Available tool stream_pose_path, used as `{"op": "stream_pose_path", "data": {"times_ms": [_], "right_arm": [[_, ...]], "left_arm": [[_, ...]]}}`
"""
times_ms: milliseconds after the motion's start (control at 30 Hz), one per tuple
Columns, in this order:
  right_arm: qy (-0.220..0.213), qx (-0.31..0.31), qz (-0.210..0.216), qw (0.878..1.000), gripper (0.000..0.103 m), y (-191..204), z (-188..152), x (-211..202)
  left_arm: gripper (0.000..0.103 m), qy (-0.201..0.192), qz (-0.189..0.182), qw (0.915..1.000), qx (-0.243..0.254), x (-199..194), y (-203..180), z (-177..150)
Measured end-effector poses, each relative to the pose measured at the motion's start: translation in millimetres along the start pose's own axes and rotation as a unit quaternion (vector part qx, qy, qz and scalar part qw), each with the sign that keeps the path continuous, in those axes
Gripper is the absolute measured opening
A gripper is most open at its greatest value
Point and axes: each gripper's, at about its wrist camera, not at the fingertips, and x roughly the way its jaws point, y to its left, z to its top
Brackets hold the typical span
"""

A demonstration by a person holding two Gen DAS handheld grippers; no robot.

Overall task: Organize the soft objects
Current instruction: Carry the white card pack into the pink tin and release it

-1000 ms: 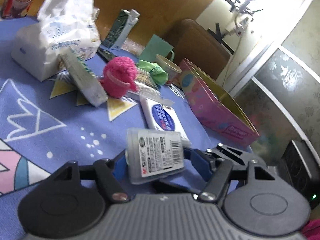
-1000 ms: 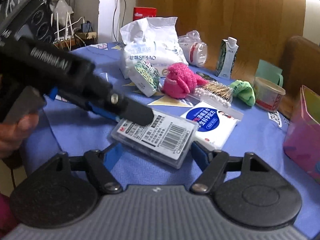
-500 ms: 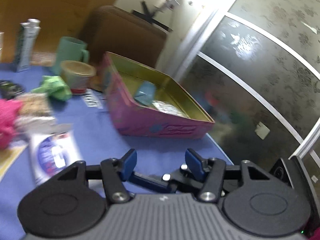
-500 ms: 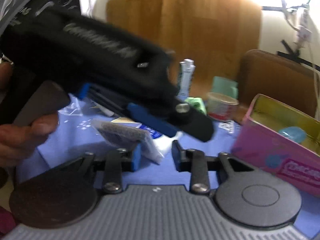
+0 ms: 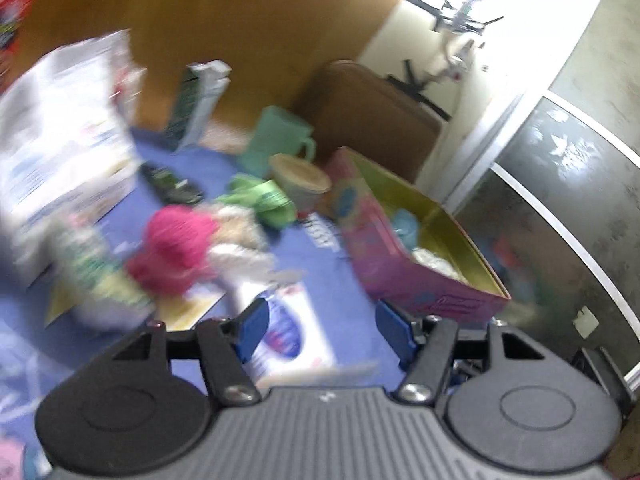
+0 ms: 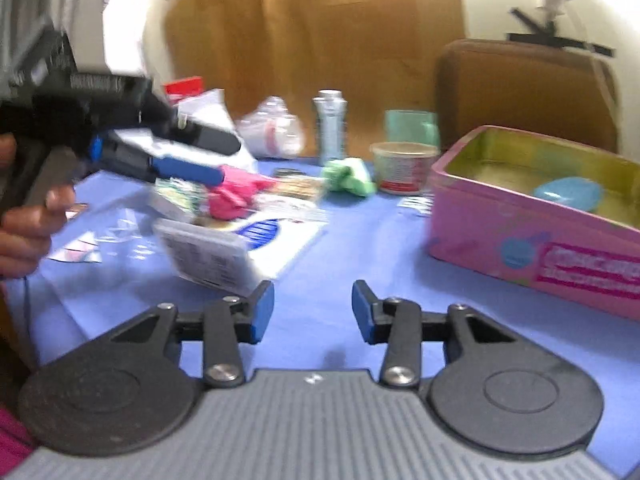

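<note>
Left wrist view is smearing badly: the white bag (image 5: pixel 60 136), the pink plush (image 5: pixel 176 248) and the packs beside it are reading as blobs, no print legible. Right wrist view is sharper but its left third is blurring too. Left gripper (image 5: pixel 320 330) is standing part-open, jaws just having been opening, nothing between them; in the right view it is crossing in from the left as a black body with blue pads (image 6: pixel 188 170), a hand (image 6: pixel 28 232) wrapping its grip, the hand cut off by the frame edge. Right gripper (image 6: pixel 313 312) is also part-open, jaws just having been opening, empty. One clear barcode case (image 6: pixel 208 258) is lying on the blue tablecloth (image 6: pixel 360 248) just ahead of the right gripper's left pad, overlapping one white-and-blue flat pack (image 6: pixel 284 236). One pink tin (image 6: pixel 532 248) is sitting at right, open, with one blue soft item (image 6: pixel 568 196) showing inside; the left view is showing something pale in there too, cannot identify. Also counting one green cloth (image 6: pixel 350 178), one round tub (image 6: pixel 402 168), one mint mug (image 6: pixel 412 128), one carton (image 5: pixel 198 106). Tin's far right end is running off frame.
</note>
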Motion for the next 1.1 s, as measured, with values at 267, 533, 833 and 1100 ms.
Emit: {"op": "stream_pose_path", "data": {"times_ms": [267, 533, 833, 1100], "right_arm": [[0.008, -0.088, 0.026, 0.996, 0.059, 43.5, 1.4, 25.1], [0.011, -0.085, 0.007, 0.996, 0.038, 43.6, 1.8, 35.5], [-0.074, -0.081, -0.083, 0.99, 0.035, 7.9, 19.0, -9.4], [-0.104, -0.031, -0.188, 0.976, 0.037, -73.3, 32.4, -23.0]], "left_arm": [[0.067, 0.018, -0.01, 0.9992, -0.036, -7.6, 22.6, -22.9], [0.054, 0.032, -0.011, 0.9994, 0.004, 11.0, 4.3, -27.8], [0.054, 0.018, -0.051, 0.9915, 0.119, 60.0, -75.1, 17.0], [0.054, 0.028, -0.092, 0.9844, 0.148, 158.8, -134.8, 43.8]]}}
